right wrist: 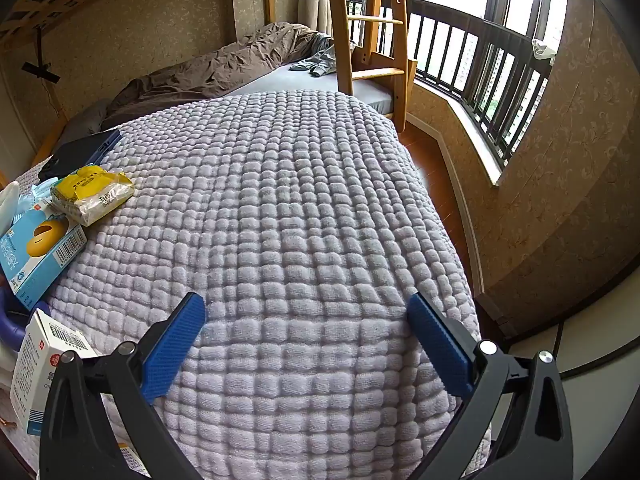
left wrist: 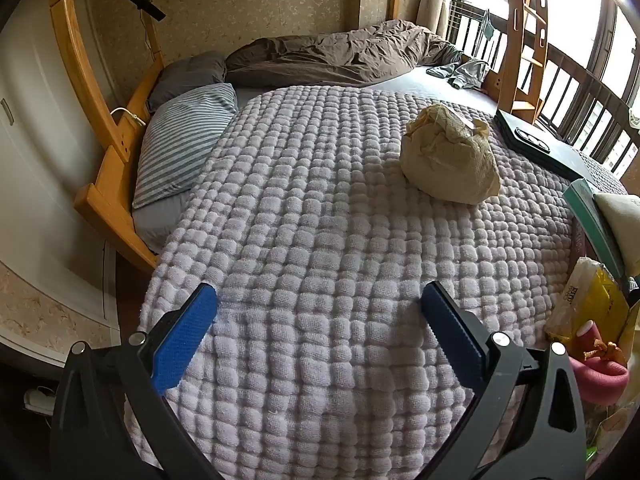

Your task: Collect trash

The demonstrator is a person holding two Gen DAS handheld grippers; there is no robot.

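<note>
Left gripper and right gripper, jaws released, above lilac quilted bedspread; far-right crumpled beige paper bag could crush and slip.

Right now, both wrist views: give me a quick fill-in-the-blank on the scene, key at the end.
1. The crumpled paper bag sits on the ____ blanket.
2. The left gripper has its fingers ____, with nothing between them.
3. The pillow at the head of the bed has a ____ pattern.
4. The yellow packet lies next to a ____ box in the right wrist view.

Missing words: quilted; open; striped; blue
</note>
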